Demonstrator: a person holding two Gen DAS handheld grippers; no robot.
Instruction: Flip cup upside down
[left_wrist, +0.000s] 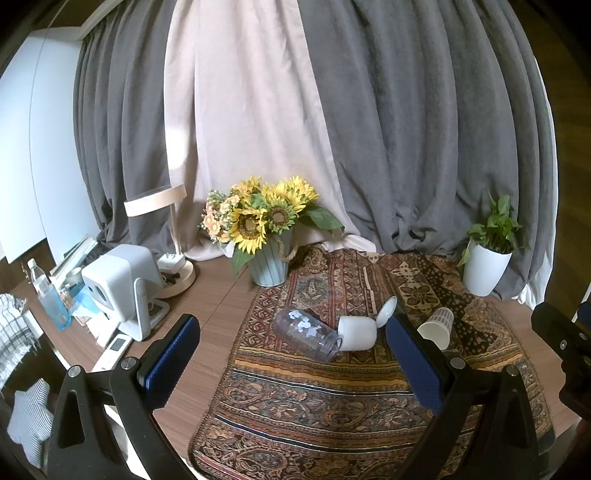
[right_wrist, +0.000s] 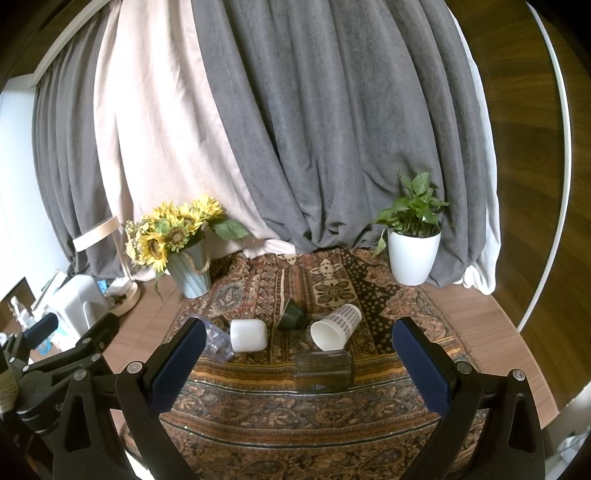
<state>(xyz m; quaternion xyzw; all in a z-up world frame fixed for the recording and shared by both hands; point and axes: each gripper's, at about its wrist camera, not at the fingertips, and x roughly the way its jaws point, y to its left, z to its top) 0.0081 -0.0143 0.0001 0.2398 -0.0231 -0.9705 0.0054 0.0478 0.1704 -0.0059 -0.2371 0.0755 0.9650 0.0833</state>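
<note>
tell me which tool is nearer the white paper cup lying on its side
Right, as far as the views show. The paper cup lies ahead between the right tool's open fingers; the left tool is centred on the bottle, the cup beyond its right finger.

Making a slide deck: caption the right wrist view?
Open right claw hovers above paper cup lying sideways on patterned cloth.

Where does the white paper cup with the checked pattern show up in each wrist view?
Left wrist: paper cup lies on its side at right of centre, partly behind the right blue pad.
Right wrist: paper cup lies centre, mouth toward the camera, between the open jaws.
Shared landmark: white plant pot, behind the cup on the right.
</note>
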